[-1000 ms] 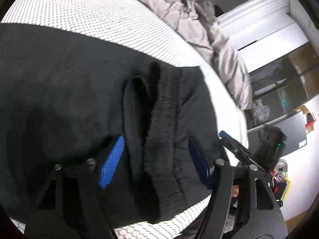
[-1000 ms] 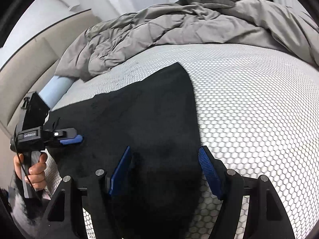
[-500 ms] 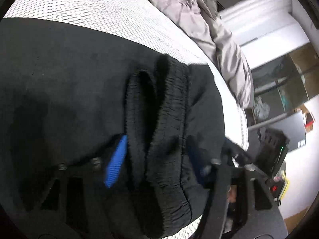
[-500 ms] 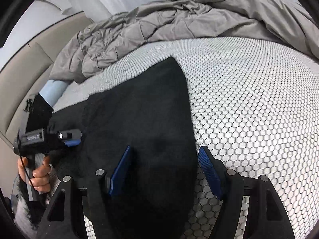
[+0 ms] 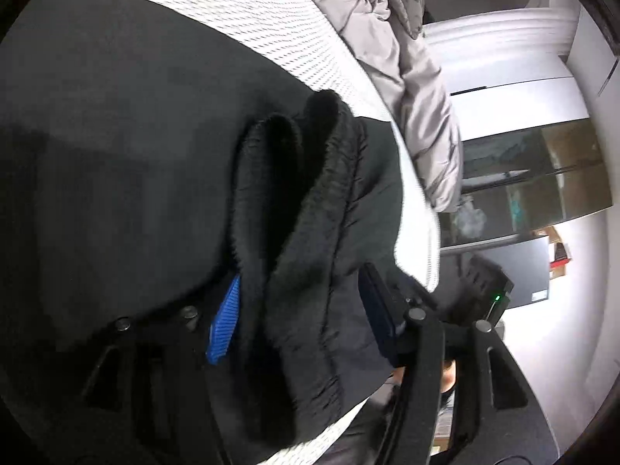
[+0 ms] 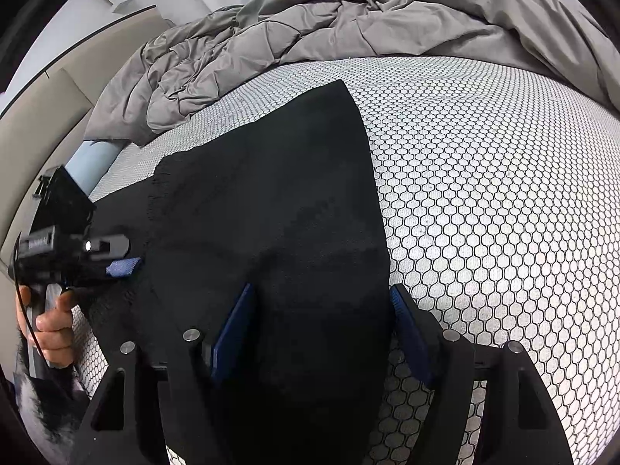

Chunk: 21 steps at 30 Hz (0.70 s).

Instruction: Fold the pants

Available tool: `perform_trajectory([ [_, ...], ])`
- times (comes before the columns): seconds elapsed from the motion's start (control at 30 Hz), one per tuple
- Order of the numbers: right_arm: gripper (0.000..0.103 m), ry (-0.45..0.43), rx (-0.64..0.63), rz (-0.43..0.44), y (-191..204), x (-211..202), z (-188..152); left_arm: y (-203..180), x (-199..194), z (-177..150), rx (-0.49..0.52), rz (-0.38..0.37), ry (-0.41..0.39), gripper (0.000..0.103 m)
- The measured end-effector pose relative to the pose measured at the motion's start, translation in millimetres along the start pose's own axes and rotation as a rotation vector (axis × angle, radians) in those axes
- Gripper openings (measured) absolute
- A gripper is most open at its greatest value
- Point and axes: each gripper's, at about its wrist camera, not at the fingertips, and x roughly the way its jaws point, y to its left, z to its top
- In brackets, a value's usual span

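The black pants [image 6: 271, 201] lie flat on the white honeycomb-patterned bed [image 6: 484, 193]. In the left wrist view their ribbed waistband [image 5: 310, 224] is bunched into folds between my left gripper's [image 5: 298, 317] blue pads, which stand apart around it. My left gripper also shows in the right wrist view [image 6: 116, 263] at the pants' left edge. My right gripper [image 6: 321, 329] is open, its pads straddling the pants' near right edge low over the cloth.
A crumpled grey duvet [image 6: 348, 27] lies along the far side of the bed. A beige headboard [image 6: 38, 116] is at left. In the left wrist view a dark monitor [image 5: 515, 275] and shelves stand beyond the bed's edge.
My left gripper has pushed forward onto the waistband, which now fills the gap between its pads. My right gripper has eased slightly forward over the pants' edge.
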Motion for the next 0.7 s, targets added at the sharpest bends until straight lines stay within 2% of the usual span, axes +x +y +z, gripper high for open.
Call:
perform_trajectory([
  [0.03, 0.072, 0.0, -0.001, -0.001, 0, 0, 0, -5, 6, 1, 0.017, -0.006, 0.001, 0.056],
  [0.07, 0.073, 0.002, -0.001, -0.002, 0, 1, 1, -8, 8, 1, 0.027, 0.001, -0.004, 0.048],
  [0.1, 0.073, 0.003, -0.001, -0.006, 1, 3, 1, -13, 11, 0, 0.034, 0.028, -0.03, 0.041],
  [0.13, 0.073, 0.004, -0.002, -0.008, 1, 4, 1, -19, 12, -2, 0.047, 0.063, -0.053, 0.03],
  [0.17, 0.073, 0.006, -0.003, -0.011, 2, 5, 2, -24, 12, -4, 0.071, 0.099, -0.077, 0.024],
  [0.27, 0.073, 0.004, -0.011, -0.014, 3, 6, 4, -46, 8, -15, 0.171, 0.199, -0.15, 0.016],
  [0.37, 0.073, -0.01, -0.01, 0.0, 6, 2, 5, -65, -8, -21, 0.252, 0.223, -0.198, 0.013],
  [0.5, 0.073, -0.063, 0.011, 0.093, 12, -11, 10, -74, -55, -16, 0.297, 0.238, -0.287, 0.012],
  [0.57, 0.073, -0.071, 0.02, 0.131, 16, -13, 13, -61, -88, -11, 0.265, 0.265, -0.328, 0.012],
  [0.63, 0.073, -0.063, 0.005, 0.12, 23, -8, 15, -40, -114, -10, 0.224, 0.316, -0.355, 0.013],
  [0.67, 0.073, -0.055, -0.001, 0.114, 25, -5, 15, -30, -120, -8, 0.215, 0.345, -0.353, 0.013],
  [0.7, 0.073, -0.032, -0.007, 0.102, 29, 1, 15, -12, -118, -4, 0.193, 0.383, -0.317, 0.014],
])
